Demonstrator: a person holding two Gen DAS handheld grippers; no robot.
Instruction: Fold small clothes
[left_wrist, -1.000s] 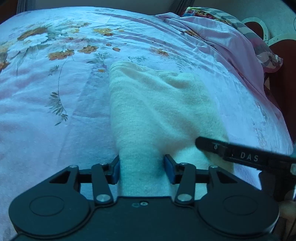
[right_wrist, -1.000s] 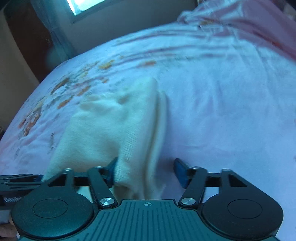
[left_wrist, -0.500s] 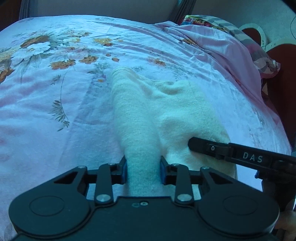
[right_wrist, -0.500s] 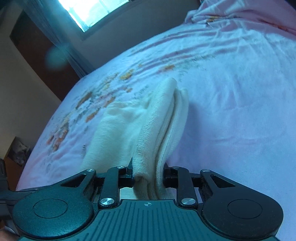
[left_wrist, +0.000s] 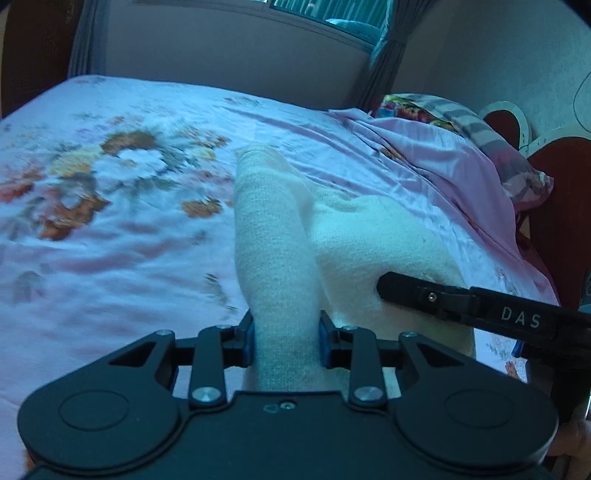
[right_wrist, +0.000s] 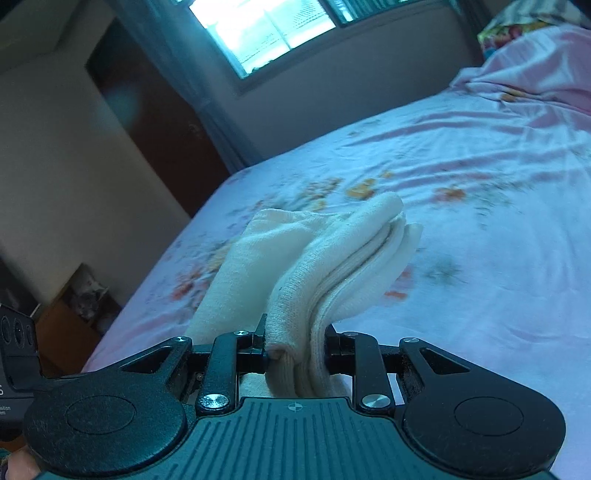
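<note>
A cream knitted garment lies on the pink floral bed sheet, with its near edge raised off the bed. My left gripper is shut on a bunched fold of that edge, its blue pads pressing both sides. In the right wrist view the same cream garment hangs in stacked layers from my right gripper, which is shut on them. The right gripper's black finger marked DAS pokes in from the right in the left wrist view, lying against the cloth.
A rumpled pink cover and a colourful pillow lie at the bed's right end, by a dark red headboard. A window and curtain stand beyond the bed. A thumb shows at lower right.
Both grippers closed from open onto the garment's near edge, then rose, lifting that edge off the sheet. The views tilted up, bringing the wall and window into sight.
</note>
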